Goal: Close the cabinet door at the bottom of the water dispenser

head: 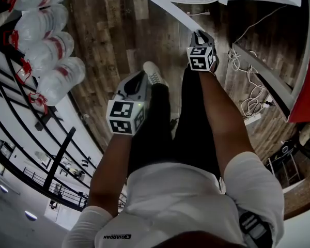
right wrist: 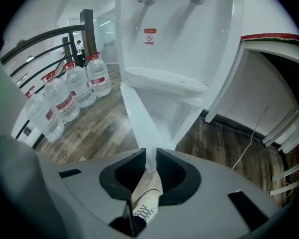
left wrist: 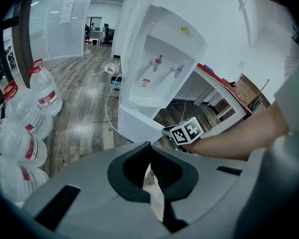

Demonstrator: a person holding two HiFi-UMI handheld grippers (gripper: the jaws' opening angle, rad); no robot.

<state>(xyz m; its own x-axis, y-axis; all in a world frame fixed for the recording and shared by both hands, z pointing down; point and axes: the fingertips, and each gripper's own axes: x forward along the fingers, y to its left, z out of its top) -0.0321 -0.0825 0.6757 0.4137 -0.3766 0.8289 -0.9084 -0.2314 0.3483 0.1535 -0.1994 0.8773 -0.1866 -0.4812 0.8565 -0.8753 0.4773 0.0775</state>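
At the upper left of the head view, big water bottles (head: 51, 50) with red caps lie in a row beside a black railing (head: 20, 118) on the wooden floor (head: 108, 30).

Right of them, at the middle of the frame, the left hand-held gripper (left wrist: 149, 146) hangs over the person's leg. Its own view shows its jaws closed tip to tip with nothing between them. Just past its tip a pale shoe (head: 154, 72) stands on the floor.

At the top centre stands the white water dispenser (left wrist: 159, 59). Its cabinet door (right wrist: 139, 118) is swung open at the bottom, well out from the body. Seen from above, the door shows as a thin white strip that runs from the top centre down and to the right, with its free edge pointing at the person. In the right gripper view the panel stands upright and narrows down to the jaws.

The right hand-held gripper (right wrist: 149, 151) meets that free edge. Its jaws stand a narrow gap apart, and we see the door's white edge filling the gap.

Farther right, white cables (head: 250, 94) lie coiled on the floor.
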